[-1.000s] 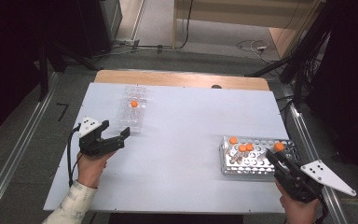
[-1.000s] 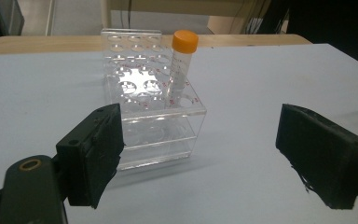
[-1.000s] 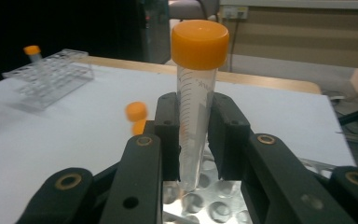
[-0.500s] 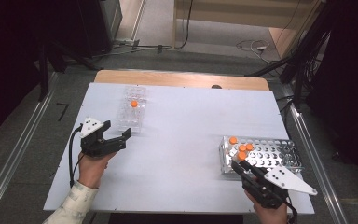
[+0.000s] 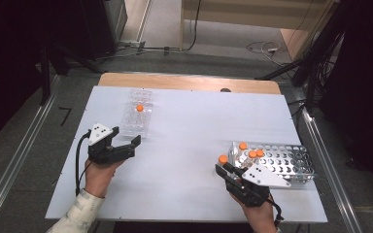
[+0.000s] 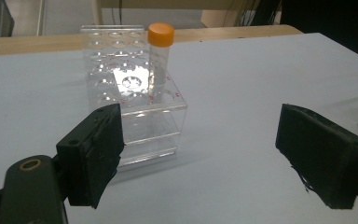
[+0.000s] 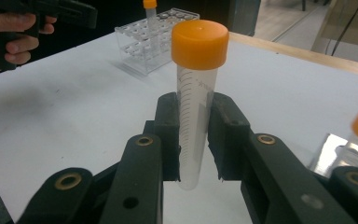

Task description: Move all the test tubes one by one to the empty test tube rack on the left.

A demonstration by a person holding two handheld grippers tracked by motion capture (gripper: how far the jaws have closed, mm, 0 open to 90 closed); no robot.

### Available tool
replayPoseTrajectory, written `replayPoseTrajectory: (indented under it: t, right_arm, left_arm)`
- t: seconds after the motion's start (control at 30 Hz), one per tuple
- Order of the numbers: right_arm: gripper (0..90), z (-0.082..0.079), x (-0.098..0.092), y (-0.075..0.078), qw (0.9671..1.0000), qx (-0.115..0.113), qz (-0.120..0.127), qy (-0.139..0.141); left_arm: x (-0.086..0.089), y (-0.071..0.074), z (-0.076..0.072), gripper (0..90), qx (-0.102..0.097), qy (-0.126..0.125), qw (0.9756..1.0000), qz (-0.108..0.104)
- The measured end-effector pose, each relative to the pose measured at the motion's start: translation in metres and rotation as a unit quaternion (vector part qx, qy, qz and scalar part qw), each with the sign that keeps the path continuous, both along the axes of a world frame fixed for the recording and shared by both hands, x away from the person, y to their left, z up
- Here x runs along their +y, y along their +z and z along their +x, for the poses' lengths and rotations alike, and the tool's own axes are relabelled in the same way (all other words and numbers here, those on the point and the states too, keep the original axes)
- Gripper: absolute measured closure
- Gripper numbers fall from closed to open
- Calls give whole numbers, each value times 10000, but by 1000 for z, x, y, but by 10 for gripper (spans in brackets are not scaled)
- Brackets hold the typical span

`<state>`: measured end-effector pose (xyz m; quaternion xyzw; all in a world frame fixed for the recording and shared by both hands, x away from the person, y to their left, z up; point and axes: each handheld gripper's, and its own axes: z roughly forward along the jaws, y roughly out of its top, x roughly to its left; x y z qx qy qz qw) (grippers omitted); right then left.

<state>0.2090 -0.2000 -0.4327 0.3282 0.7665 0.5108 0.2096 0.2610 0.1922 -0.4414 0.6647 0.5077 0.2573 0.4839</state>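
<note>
My right gripper (image 7: pixel 193 140) is shut on a clear tube with an orange cap (image 7: pixel 196 84), held upright above the white table; in the high view the tube's cap (image 5: pixel 223 159) sits just left of the metal rack (image 5: pixel 291 162). That rack holds three more orange-capped tubes (image 5: pixel 252 153) at its left end. A clear plastic rack (image 5: pixel 137 114) stands at the far left with one orange-capped tube (image 6: pixel 160 51) in it. My left gripper (image 5: pixel 135 145) is open, empty, just in front of the clear rack (image 6: pixel 135 112).
The white table (image 5: pixel 189 126) has a wooden strip (image 5: pixel 189 82) along its far edge. Metal rails (image 5: pixel 320 145) run along both sides. In the right gripper view the other hand and its gripper (image 7: pixel 32 18) show at the top left.
My right gripper has moved left from the metal rack's right end to its left end and now holds a tube. The left gripper has stayed put.
</note>
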Motion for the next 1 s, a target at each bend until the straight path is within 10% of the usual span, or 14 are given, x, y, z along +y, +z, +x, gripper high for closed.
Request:
replayPoseTrajectory:
  t: [0.6, 1.0]
  right_arm:
    - [722, 21, 54, -15, 9988, 61, -203, 439]
    - [722, 31, 94, -24, 9964, 181, -299, 775]
  left_arm:
    - [-39, 7, -15, 168, -153, -779, 9967, 137]
    - [-72, 18, -35, 317, -310, -1875, 9818, -69]
